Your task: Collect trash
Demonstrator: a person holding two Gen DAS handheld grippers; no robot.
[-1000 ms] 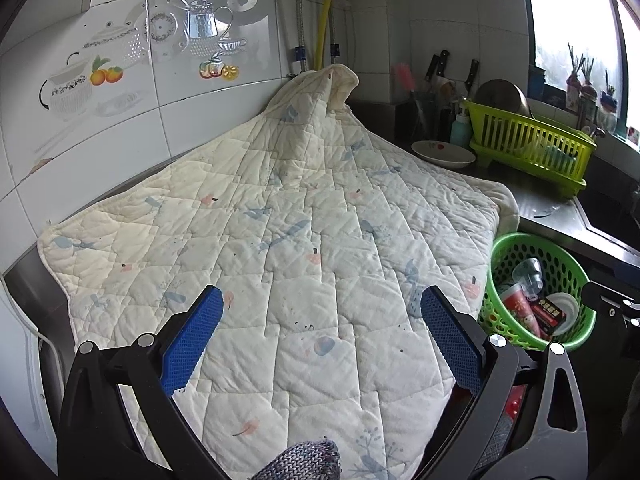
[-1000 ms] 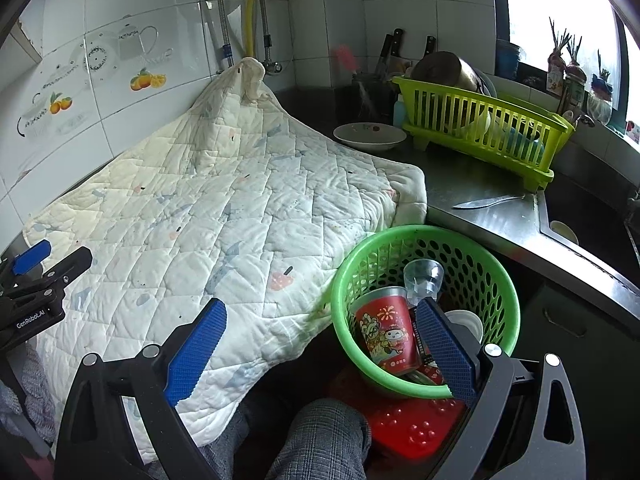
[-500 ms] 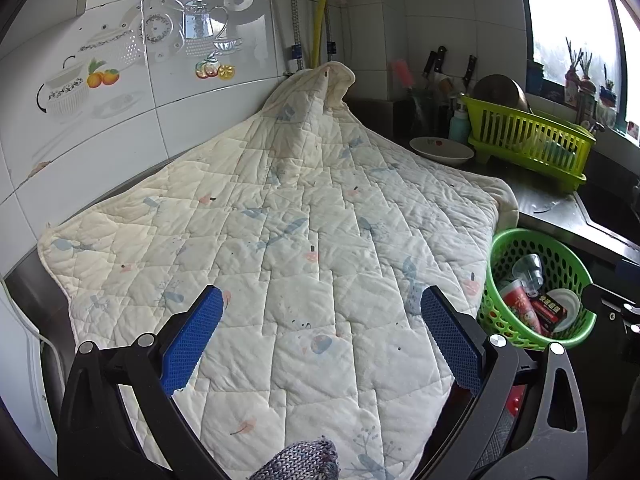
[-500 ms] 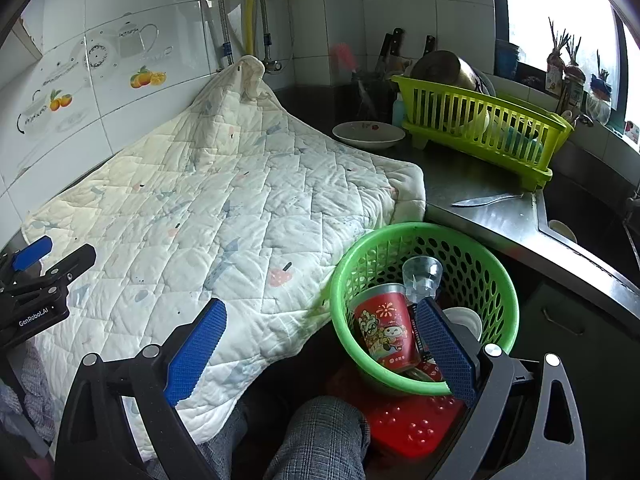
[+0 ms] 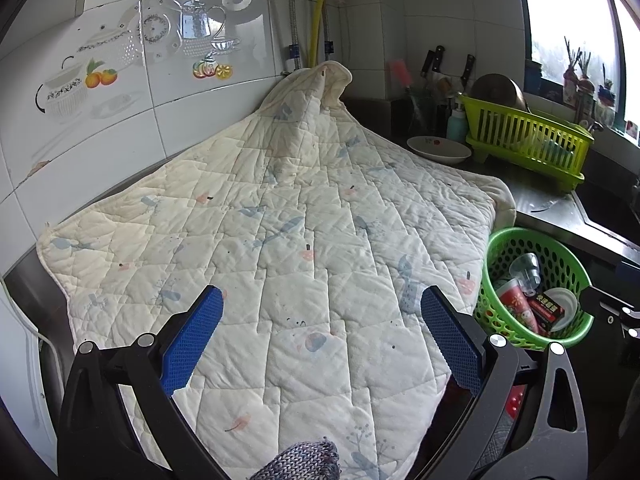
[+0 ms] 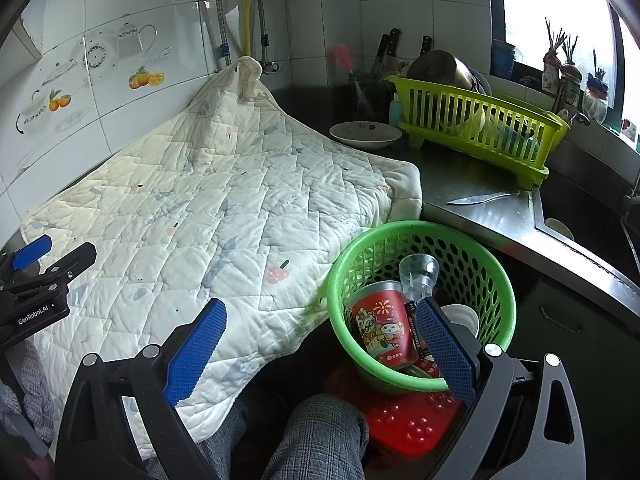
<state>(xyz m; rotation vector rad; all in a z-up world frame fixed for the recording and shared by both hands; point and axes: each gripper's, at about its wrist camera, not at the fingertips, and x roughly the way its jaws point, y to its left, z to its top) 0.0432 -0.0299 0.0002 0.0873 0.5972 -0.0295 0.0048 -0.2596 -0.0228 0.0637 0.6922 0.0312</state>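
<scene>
A round green perforated plastic basket point(image 6: 420, 304) sits at the near right, just beside the hanging edge of a soft quilted cream blanket point(image 5: 280, 248) spread over the counter (its far corner peaks against the glossy tiled wall). In the basket lie a red printed paper cup point(image 6: 384, 328), a clear plastic cup point(image 6: 418, 276) and a white lid point(image 6: 464, 318). Both the left gripper point(image 5: 320, 340) and the right gripper point(image 6: 320, 352) have their ribbed blue pads spread wide, holding nothing.

My right hand-held gripper point(image 6: 320, 344) hangs open over a round green perforated plastic basket point(image 6: 492, 276) holding a red printed paper cup point(image 6: 382, 330) and a clear plastic cup point(image 6: 418, 276), beside the quilted cream blanket point(image 6: 224, 208).
</scene>
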